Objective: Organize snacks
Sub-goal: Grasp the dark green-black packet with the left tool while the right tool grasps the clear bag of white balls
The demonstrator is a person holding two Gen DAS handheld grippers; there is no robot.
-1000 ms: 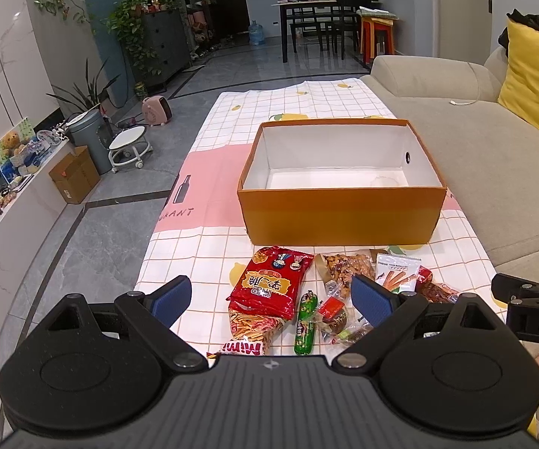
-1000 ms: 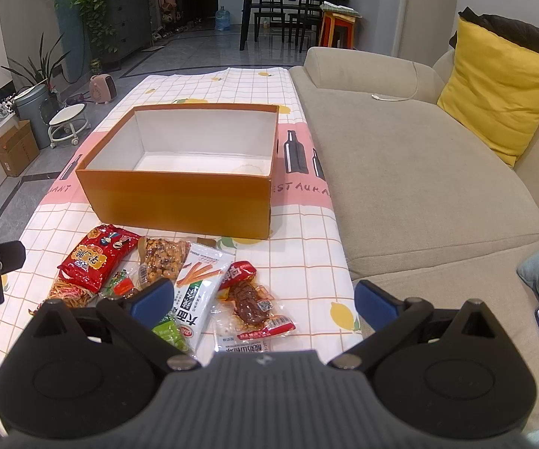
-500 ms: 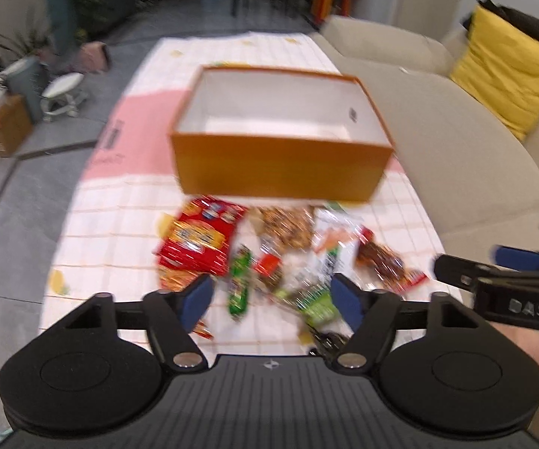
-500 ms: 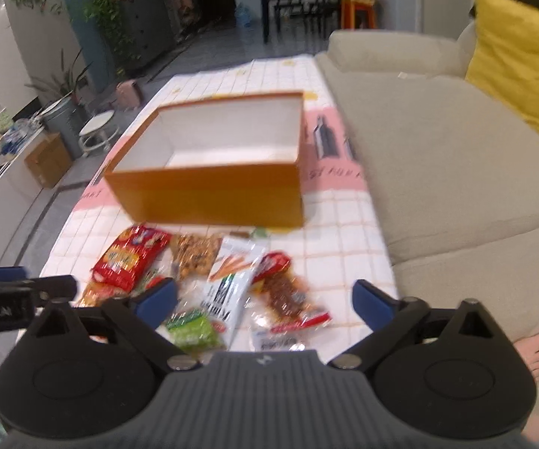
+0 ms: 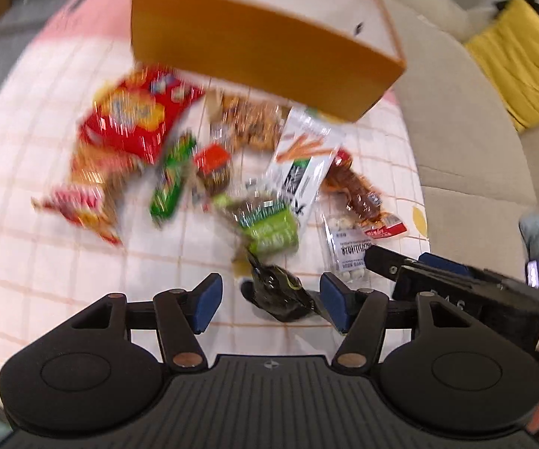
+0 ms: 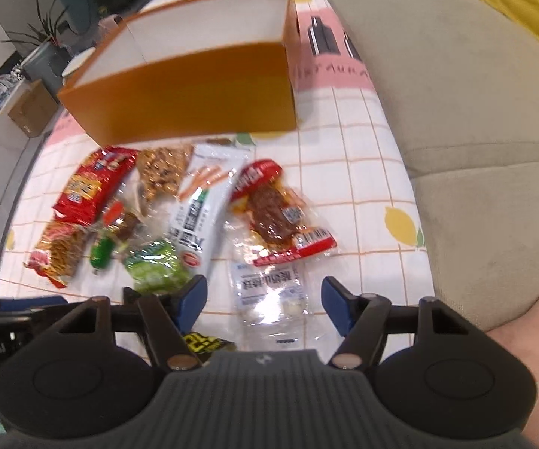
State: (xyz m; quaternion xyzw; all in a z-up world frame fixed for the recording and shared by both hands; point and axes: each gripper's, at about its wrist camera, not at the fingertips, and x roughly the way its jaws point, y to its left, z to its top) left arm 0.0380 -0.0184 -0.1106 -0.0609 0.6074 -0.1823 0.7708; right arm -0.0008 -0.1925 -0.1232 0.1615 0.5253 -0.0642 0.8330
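Left gripper (image 5: 269,293), jaws spread wide, holds nothing. It straddles a small crumpled black foil snack packet (image 5: 277,295) lying on the white grid-pattern tablecloth (image 5: 63,262) at the near edge of the snack pile. The packet sits right between the blue pads (image 5: 206,297), closer to the right pad, apparently touching neither. Its long axis seems to run diagonally, far-left to near-right, so not square to the jaws.

Right gripper (image 6: 264,305), jaws also wide apart and empty. Between them, slightly far, lies a clear plastic pouch of white candies (image 6: 269,295), long axis pointing roughly along the fingers. The black packet shows here only as a scrap under the right gripper's left finger.

Left gripper is the nearer one to the black packet; likely pick is that packet by the left, clear pouch by the right. The key relation: packet already inside the left gap, so closing should catch it, maybe after a small shift right.

Open orange cardboard box with white interior (image 6: 194,93) stands far of the pile, looks empty. Other snacks are still on the cloth; left view blurred.
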